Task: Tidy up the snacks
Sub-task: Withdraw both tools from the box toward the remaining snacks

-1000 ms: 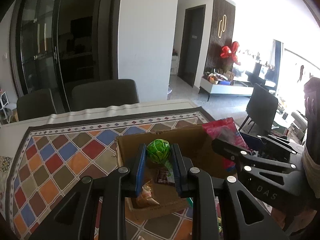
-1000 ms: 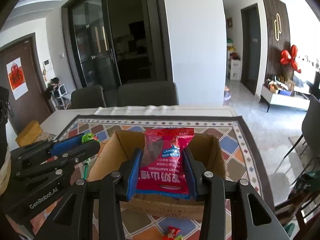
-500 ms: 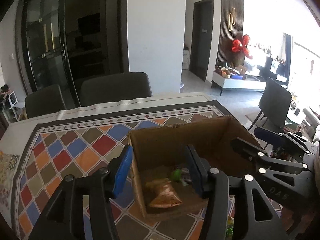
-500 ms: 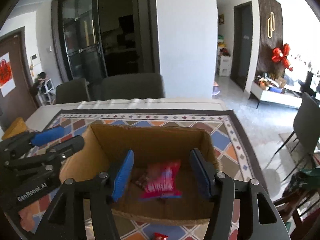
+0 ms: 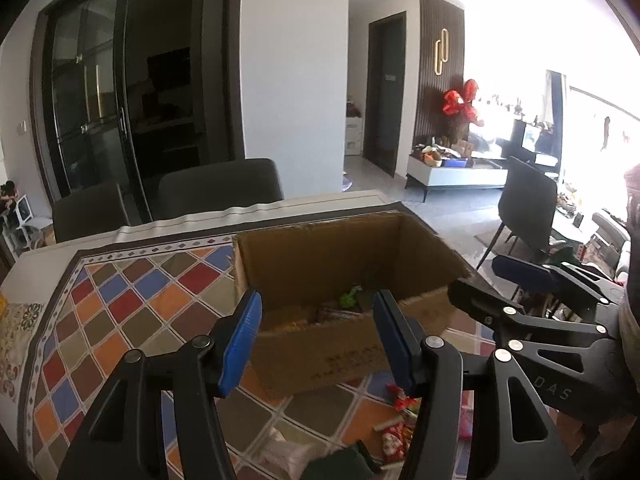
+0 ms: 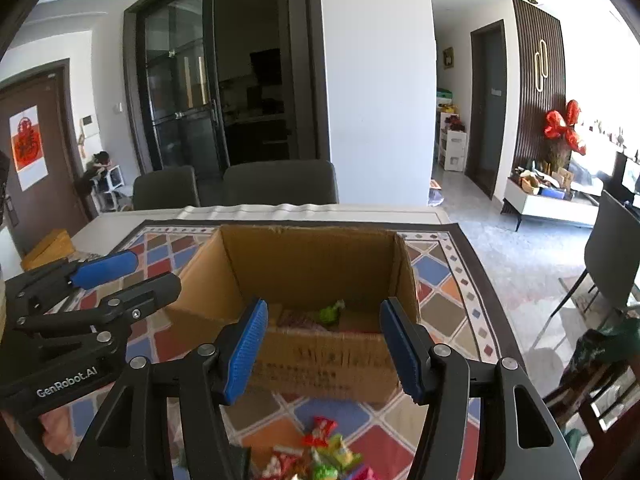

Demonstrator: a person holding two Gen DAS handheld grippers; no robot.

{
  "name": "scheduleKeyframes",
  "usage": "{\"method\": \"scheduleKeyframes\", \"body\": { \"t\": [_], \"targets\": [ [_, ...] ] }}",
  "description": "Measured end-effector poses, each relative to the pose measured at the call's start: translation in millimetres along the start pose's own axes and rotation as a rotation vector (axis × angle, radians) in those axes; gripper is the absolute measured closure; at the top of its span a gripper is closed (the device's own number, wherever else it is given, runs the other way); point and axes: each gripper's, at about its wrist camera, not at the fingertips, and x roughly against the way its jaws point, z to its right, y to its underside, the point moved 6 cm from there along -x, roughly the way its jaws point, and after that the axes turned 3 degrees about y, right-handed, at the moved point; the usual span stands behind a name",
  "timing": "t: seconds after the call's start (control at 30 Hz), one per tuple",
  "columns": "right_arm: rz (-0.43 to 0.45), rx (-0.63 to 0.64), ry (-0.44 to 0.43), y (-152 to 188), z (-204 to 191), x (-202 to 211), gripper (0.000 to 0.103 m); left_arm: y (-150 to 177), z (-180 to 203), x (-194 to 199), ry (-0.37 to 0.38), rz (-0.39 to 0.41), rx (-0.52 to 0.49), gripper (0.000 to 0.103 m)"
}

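The cardboard box (image 6: 316, 280) stands open on the patterned cloth (image 5: 120, 312) of the bench (image 6: 100, 232), and the snacks fall into two lots: a few already lie on the box floor, among them one green wrapped sweet (image 6: 330, 312) beside some darker packets that are too dim to count, while a loose heap of snacks (image 6: 320, 454) lies on the cloth just in front of the box's near wall. In that heap I can make out roughly half a dozen small wrappers, red, green and yellow, though the picture edge cuts it off, so the count is uncertain. There are two tools and both hold nothing: the left tool (image 5: 316, 334) and the right tool (image 6: 322, 344) each hang above the near side of the box with the blue pads spread wide. One box, two dark chairs (image 6: 236, 186) behind the bench. The likely trouble, as I judge it, lies in the next pick: the wrappers are small, slippery and overlapping, so a wide pinch could take two at once or squeeze one out sideways. The two tools also sit close together, so reaching into the same heap could make them knock. A low swing could catch the near wall and shove the light box along the cloth.
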Motion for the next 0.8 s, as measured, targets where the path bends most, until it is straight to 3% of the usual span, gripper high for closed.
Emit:
{"method": "scheduleKeyframes", "body": {
  "t": [0.27, 0.8],
  "targets": [
    [0.002, -0.015, -0.01, 31, 7, 28, 0.043, 32, 23, 22, 0.026, 0.003, -0.018, 0.046],
    [-0.103, -0.043, -0.013, 103, 21, 44, 0.043, 100, 63, 29, 0.094, -0.076, -0.021, 0.046]
  ]
}}
